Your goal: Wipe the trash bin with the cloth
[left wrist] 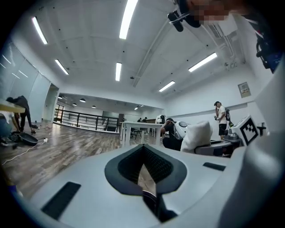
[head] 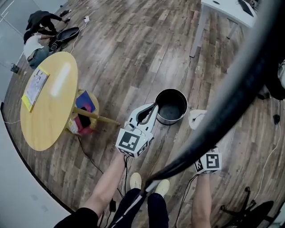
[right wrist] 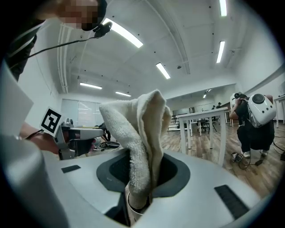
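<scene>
The trash bin (head: pixel 171 106) is a dark round metal pail standing upright on the wood floor, just ahead of my feet. My left gripper (head: pixel 154 107) hangs over its left rim with the jaws together and nothing between them; in the left gripper view only a thin slit shows between the pads (left wrist: pixel 156 168). A cream cloth (right wrist: pixel 141 133) stands up out of my right gripper (right wrist: pixel 141 189), which is shut on it. From the head view the cloth (head: pixel 196 119) sits just right of the bin, and the right gripper's marker cube (head: pixel 208 162) is nearer me.
At the left stand a round yellow table (head: pixel 49 111) with a booklet (head: pixel 34 87) on it and a stool (head: pixel 84 111). A thick black cable (head: pixel 231 95) crosses the head view. A white desk (head: pixel 225 9) is far right, a crouching person (head: pixel 38 38) far left, a chair base (head: pixel 249 213) at the lower right.
</scene>
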The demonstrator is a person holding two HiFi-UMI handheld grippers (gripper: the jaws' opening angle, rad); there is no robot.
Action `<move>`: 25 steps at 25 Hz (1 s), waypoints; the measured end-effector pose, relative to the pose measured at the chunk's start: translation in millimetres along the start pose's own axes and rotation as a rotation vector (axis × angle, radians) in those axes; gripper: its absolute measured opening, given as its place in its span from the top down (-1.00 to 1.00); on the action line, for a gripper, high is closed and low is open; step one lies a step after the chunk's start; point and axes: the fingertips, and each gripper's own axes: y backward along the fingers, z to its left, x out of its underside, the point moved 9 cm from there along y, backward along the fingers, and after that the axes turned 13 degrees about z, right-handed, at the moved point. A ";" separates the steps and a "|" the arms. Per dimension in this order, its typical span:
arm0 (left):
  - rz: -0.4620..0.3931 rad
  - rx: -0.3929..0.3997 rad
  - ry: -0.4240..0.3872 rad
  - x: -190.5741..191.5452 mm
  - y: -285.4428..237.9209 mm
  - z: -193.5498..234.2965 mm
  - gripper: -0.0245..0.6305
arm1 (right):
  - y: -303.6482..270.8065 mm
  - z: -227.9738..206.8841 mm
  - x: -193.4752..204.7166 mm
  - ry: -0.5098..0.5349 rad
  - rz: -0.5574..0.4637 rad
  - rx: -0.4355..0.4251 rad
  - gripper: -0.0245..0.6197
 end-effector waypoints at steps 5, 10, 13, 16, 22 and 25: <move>-0.003 -0.025 0.014 72.6 -8.9 7.2 0.94 | -27.6 -3.0 72.8 0.035 -0.002 -0.014 0.63; 0.008 -0.039 0.000 140.1 -25.1 21.9 0.94 | -55.7 -4.5 138.7 0.024 -0.004 -0.016 0.63; -0.001 -0.044 -0.001 165.9 -35.1 26.1 0.94 | -70.1 -5.5 170.4 0.020 0.000 -0.021 0.63; -0.006 -0.045 -0.003 185.2 -40.8 27.5 0.94 | -88.3 -6.7 201.1 0.014 0.028 -0.025 0.63; 0.028 -0.045 0.004 242.0 -48.5 26.3 0.94 | -110.1 -2.6 261.9 -0.004 0.087 -0.042 0.63; 0.042 -0.049 0.031 275.0 -56.5 29.2 0.94 | -124.9 -4.5 290.4 -0.011 0.108 -0.043 0.63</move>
